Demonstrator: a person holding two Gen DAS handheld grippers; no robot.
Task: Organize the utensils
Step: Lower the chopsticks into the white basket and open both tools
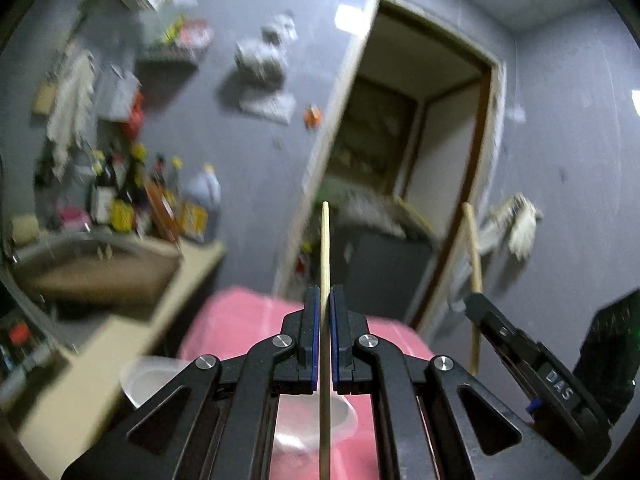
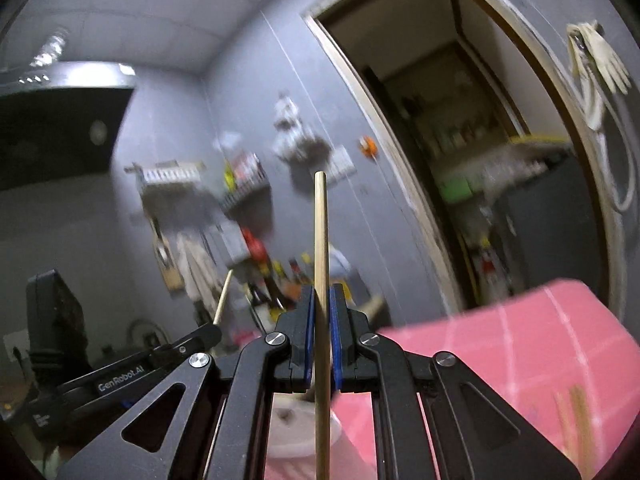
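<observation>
My left gripper (image 1: 325, 292) is shut on a pale wooden chopstick (image 1: 325, 248) that stands upright between its blue pads and runs down over a clear plastic cup (image 1: 312, 420). My right gripper (image 2: 321, 292) is shut on a second wooden chopstick (image 2: 321, 232), also upright, above the white cup (image 2: 296, 428). Each gripper shows in the other's view: the right one (image 1: 474, 300) at the right with its chopstick (image 1: 472, 240), the left one (image 2: 214, 330) at the lower left. Both are raised above the pink table (image 2: 500, 344). More chopsticks (image 2: 576, 420) lie blurred on it at the lower right.
A counter (image 1: 132, 320) with a sink (image 1: 80, 264) and several bottles (image 1: 132, 200) runs along the left wall. An open doorway (image 1: 404, 160) is straight ahead, with a dark cabinet (image 1: 384, 276) inside it. Gloves (image 2: 600, 60) hang on the right wall.
</observation>
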